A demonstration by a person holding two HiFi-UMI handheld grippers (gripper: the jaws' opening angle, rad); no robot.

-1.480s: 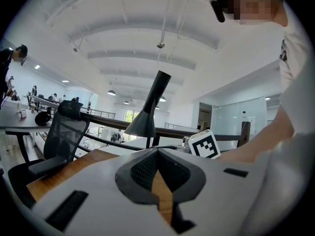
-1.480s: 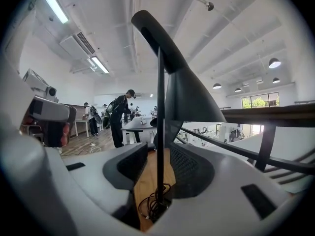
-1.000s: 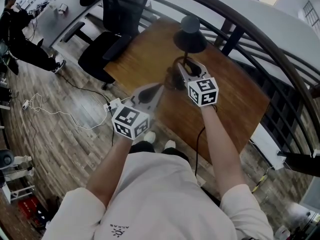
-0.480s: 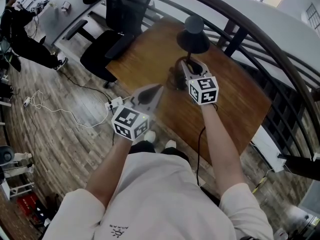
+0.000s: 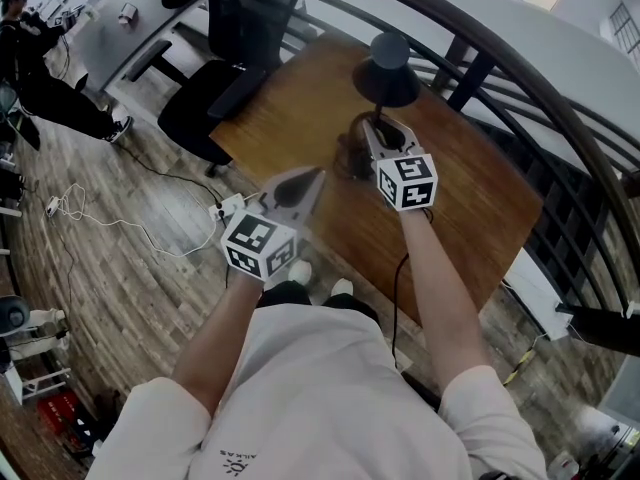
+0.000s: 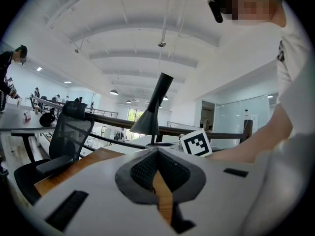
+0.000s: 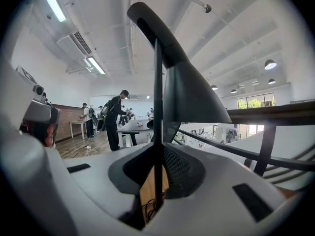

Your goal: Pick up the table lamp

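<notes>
Office chair (image 5: 232, 63): black, upper left, beside wooden table (image 5: 275, 118).
Left gripper (image 5: 314, 176): left of centre, jaws pressed together, nothing between them.
Right gripper (image 5: 368, 128): centre, jaws closing on the lamp's thin stem.
Table lamp (image 5: 385, 68): dark, upright on the table, top centre.

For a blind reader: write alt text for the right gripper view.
The right gripper is closing its jaws on the thin stem of a dark lamp, whose shade looms overhead. Behind are a railing and people in an office.
</notes>
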